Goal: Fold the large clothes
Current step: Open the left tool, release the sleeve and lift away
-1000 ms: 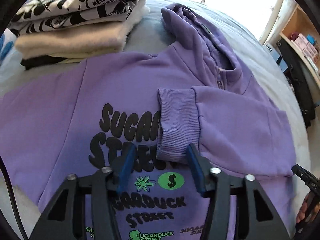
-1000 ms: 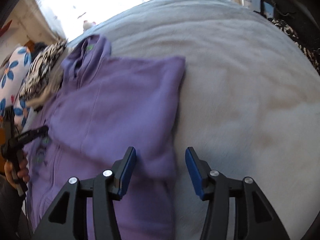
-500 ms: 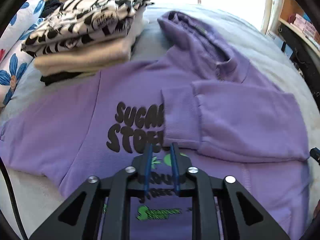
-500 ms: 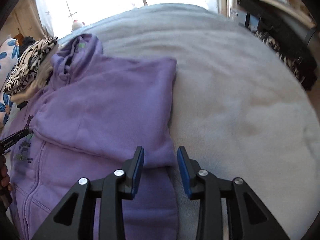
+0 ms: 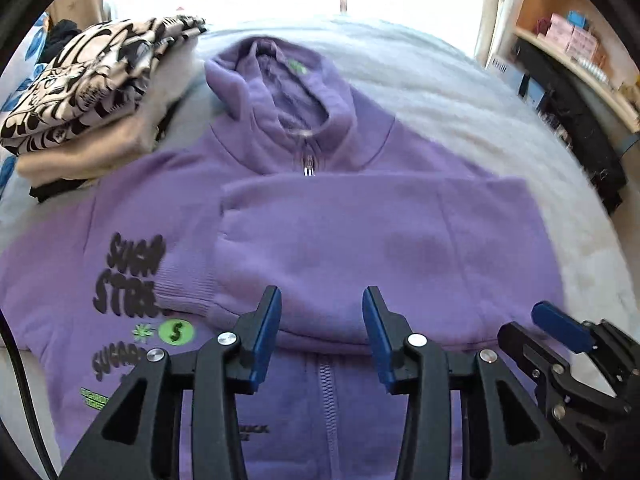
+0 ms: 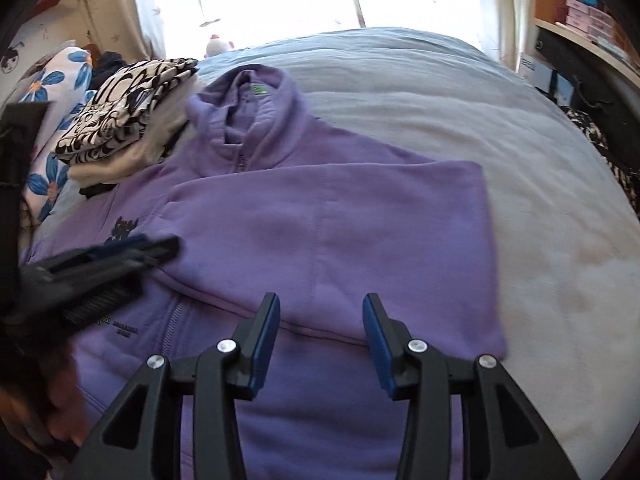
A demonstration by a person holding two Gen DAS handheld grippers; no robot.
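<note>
Purple hoodie (image 5: 360,240) lies flat, front up, on the grey bed cover (image 6: 540,208), under both tools. The left gripper (image 5: 322,334) and right gripper (image 6: 321,336) both hover over its folded-in sleeve (image 6: 328,240), blue fingers (image 5: 266,332) spread apart, gripping nothing. A stack of folded clothes (image 5: 92,96) sits beside the hood (image 5: 280,84).

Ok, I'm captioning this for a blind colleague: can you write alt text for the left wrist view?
A purple zip hoodie lies flat on a grey bed, one sleeve folded across its chest beside black "SUGAR STREET" lettering. The open left tool hovers over the hoodie's lower front; the right tool enters at lower right. A stack of folded clothes sits at upper left.
</note>
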